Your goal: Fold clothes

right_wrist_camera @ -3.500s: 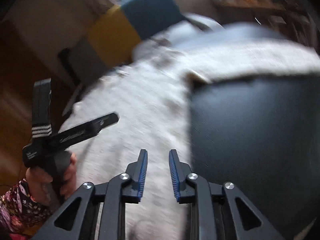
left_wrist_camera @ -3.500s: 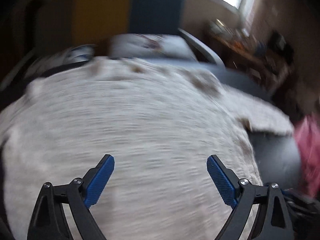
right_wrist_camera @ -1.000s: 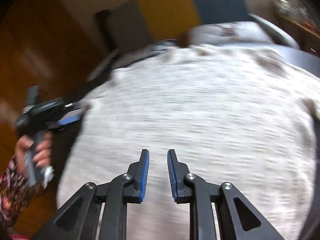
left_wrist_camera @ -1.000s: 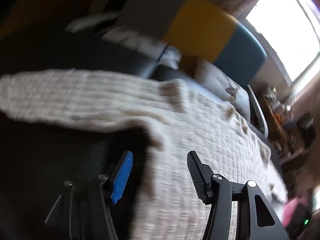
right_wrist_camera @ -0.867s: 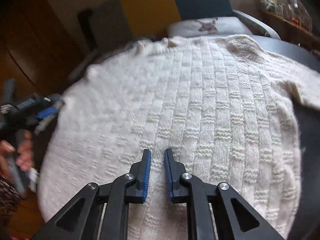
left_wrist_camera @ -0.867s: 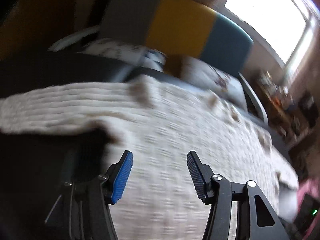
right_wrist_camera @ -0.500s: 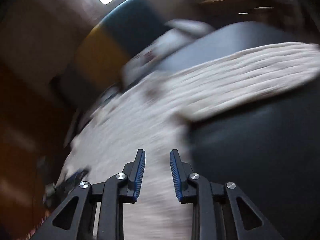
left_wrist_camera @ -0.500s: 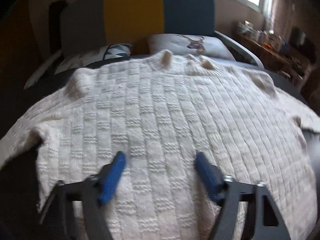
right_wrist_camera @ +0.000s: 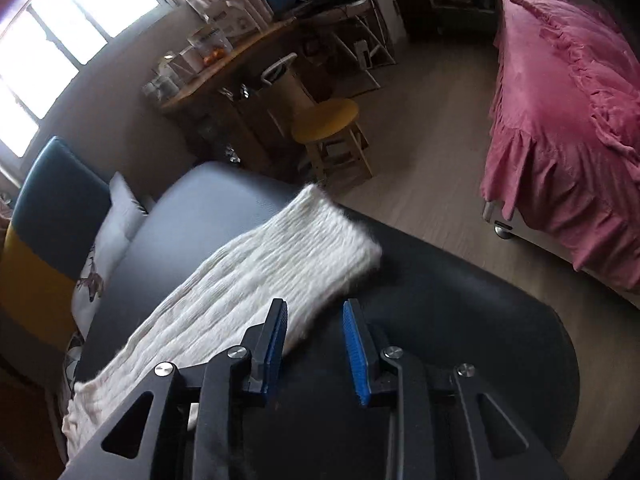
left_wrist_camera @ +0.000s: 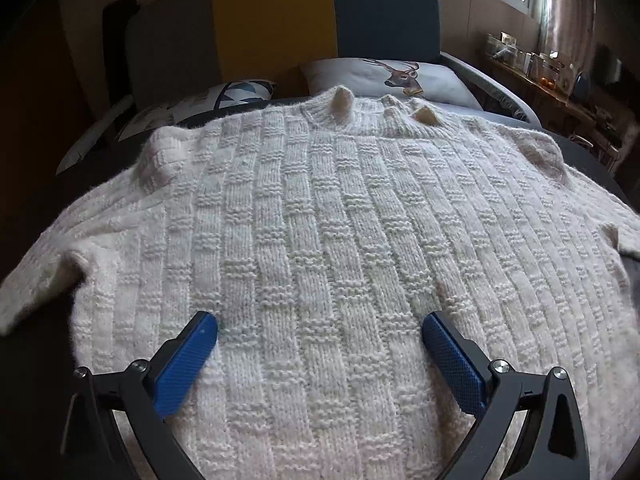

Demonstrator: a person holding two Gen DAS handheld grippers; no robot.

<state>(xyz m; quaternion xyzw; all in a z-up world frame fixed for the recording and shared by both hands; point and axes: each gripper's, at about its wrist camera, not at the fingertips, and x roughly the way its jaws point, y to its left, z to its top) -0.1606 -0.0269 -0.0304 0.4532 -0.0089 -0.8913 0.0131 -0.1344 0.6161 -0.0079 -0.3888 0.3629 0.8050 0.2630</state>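
Left gripper (left_wrist_camera: 320,354) (opening) over unlabelled sweater (left_wrist_camera: 320,208)

Cream knit sweater (left_wrist_camera: 320,240) spread flat on a dark sofa seat

Its basket-weave ribbed body lies open, collar toward the cushions, both sleeves stretched outward; one sleeve (right_wrist_camera: 256,280) lies straight across the dark seat, cuff near the edge.

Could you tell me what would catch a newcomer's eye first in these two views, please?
The cream knitted sweater fills the left wrist view, spread flat on a dark sofa seat with its neck towards the deer cushion and the grey, yellow and teal backrest. In the right wrist view, one sleeve stretches across the seat just beyond the right gripper, with nothing between its opening fingers. A pink ruffled bed cover glows at upper right.
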